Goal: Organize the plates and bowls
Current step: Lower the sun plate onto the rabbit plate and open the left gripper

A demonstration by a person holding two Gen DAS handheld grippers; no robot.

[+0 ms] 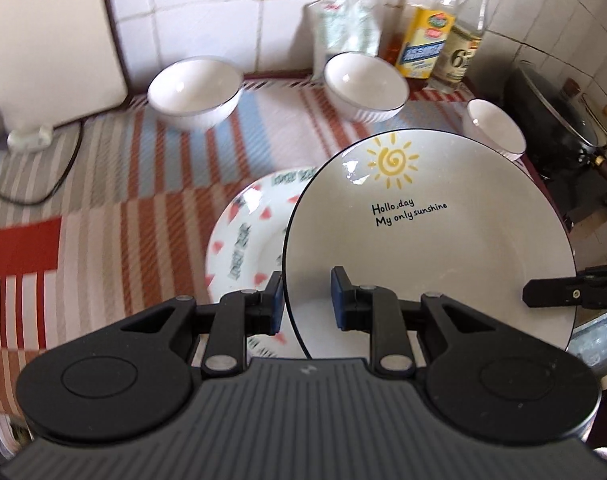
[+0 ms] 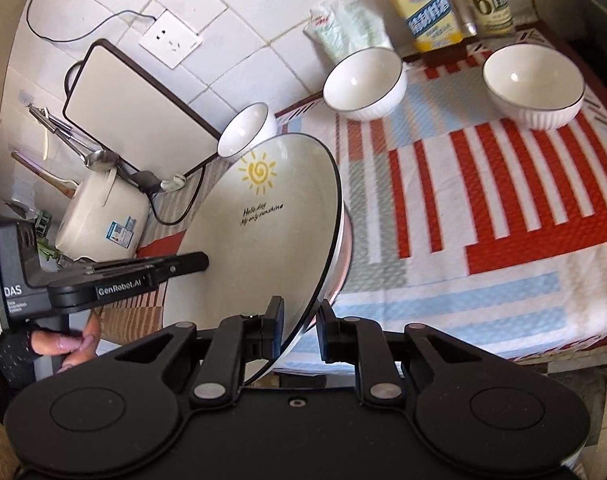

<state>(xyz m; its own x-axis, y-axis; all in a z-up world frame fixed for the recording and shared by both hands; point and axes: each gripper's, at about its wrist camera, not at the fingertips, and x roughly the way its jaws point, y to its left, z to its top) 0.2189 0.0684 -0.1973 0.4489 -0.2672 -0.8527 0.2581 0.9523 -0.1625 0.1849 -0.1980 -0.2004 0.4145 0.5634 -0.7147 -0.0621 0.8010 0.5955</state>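
A white plate with a yellow sun and black writing (image 1: 431,248) is held up off the striped cloth by both grippers. My left gripper (image 1: 307,300) is shut on its near left rim. My right gripper (image 2: 301,330) is shut on its rim too and shows at the right in the left wrist view (image 1: 543,290). The sun plate (image 2: 263,248) is tilted in the right wrist view. A patterned plate (image 1: 247,240) lies on the cloth under and left of it. Three white bowls (image 1: 195,92) (image 1: 365,84) (image 1: 497,128) stand behind.
Bottles (image 1: 423,40) and a bag (image 1: 343,28) stand against the tiled wall. A black wok with a lid (image 1: 563,120) sits at the right. A rice cooker (image 2: 103,216), a leaning board (image 2: 139,108) and cables are at the left.
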